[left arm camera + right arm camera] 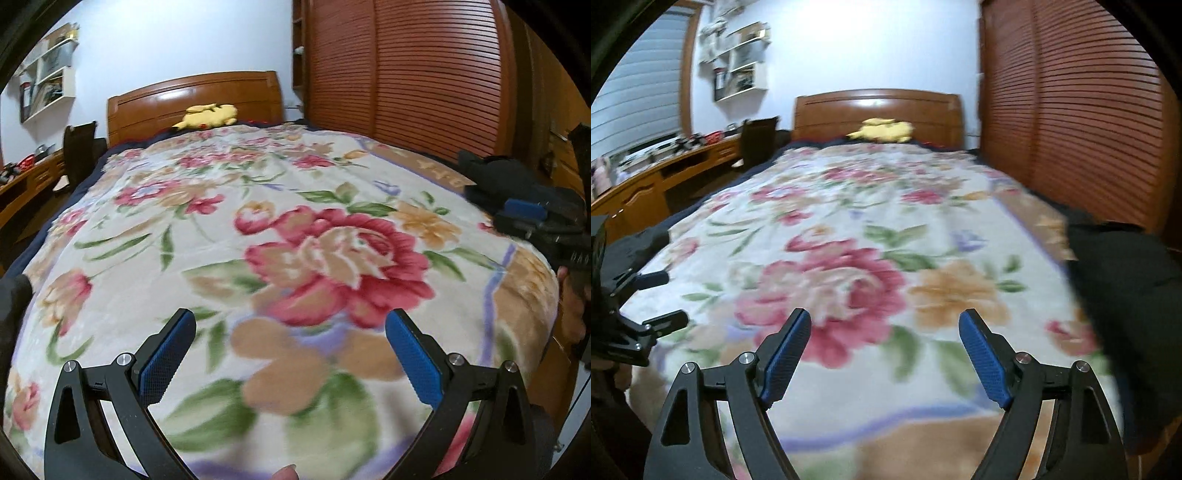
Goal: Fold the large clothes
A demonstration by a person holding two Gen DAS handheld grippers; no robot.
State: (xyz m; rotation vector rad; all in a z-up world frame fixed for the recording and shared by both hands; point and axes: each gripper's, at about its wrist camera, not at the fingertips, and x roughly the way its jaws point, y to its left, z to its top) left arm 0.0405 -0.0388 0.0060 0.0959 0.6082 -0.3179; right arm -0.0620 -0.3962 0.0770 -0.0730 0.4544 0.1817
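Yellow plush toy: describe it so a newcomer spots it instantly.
Start at the wooden headboard at the far end of the bed. The yellow plush toy lies right in front of it, beyond the far edge of the floral blanket. It is the only plain bright yellow thing there.

- A floral blanket (295, 258) covers the bed — pink and orange blooms, green leaves.
- A yellow plush toy (208, 116) lies against the wooden headboard (192, 96).
- A slatted brown wardrobe (406, 74) stands along the bed's right side.
- White wall shelves (738, 62) hang above a cluttered wooden counter (646, 181) — a dark chair (757, 142) beside it.
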